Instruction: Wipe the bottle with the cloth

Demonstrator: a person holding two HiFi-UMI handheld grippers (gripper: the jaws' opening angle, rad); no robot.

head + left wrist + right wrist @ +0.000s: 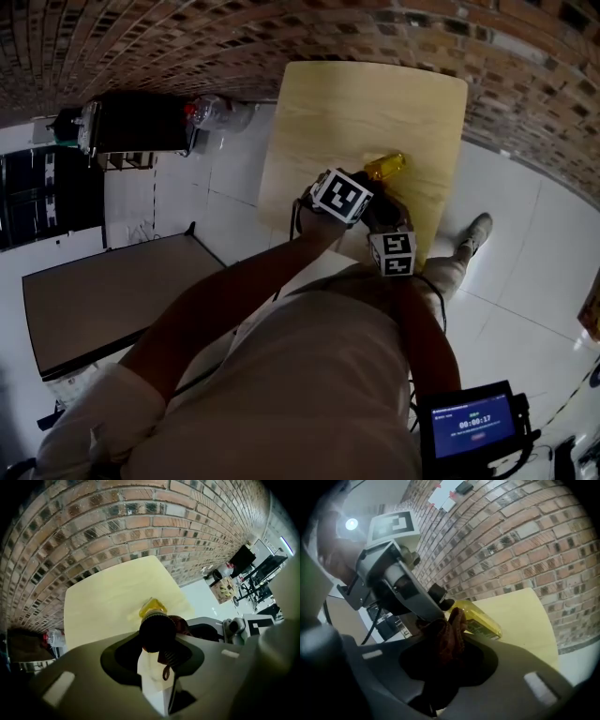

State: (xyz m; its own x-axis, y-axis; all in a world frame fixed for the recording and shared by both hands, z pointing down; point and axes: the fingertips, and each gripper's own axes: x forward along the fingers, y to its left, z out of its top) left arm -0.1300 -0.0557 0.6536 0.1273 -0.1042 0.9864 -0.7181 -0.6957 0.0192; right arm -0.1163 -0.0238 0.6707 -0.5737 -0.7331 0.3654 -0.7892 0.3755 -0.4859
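The pale wooden worktop (356, 103) stands ahead of you against the brick wall, and everything that matters sits over its near right part.

Your left hand-held gripper (158, 638) is the farther forward of the two. Its jaws stand narrow and are clamped on the bottle's cap end, so that hand is doing the holding. Your right hand-held gripper (447, 651) sits just behind and to the right of it, nearer your body, with its jaws closed on a bunched fold of cloth.

The yellow bottle (385, 167) runs lengthwise away from you. Its capped end points back at the left hand-held gripper and its base points toward the wall. From the right gripper view the body reaches ahead and to the right of the cloth, low over the worktop. You cannot tell from here whether the base rests on the wood.

The brown cloth (449, 637) is up at the neck end, right beside the bottle on its right-hand side. Whether it actually presses on the plastic is not clear.

The black cap (157, 627) sits squarely between the left jaws.

So the unwiped length lies forward of the cloth along that axis, and your right hand is the one placed to travel it, probably by pushing away from you while the left keeps the neck steady
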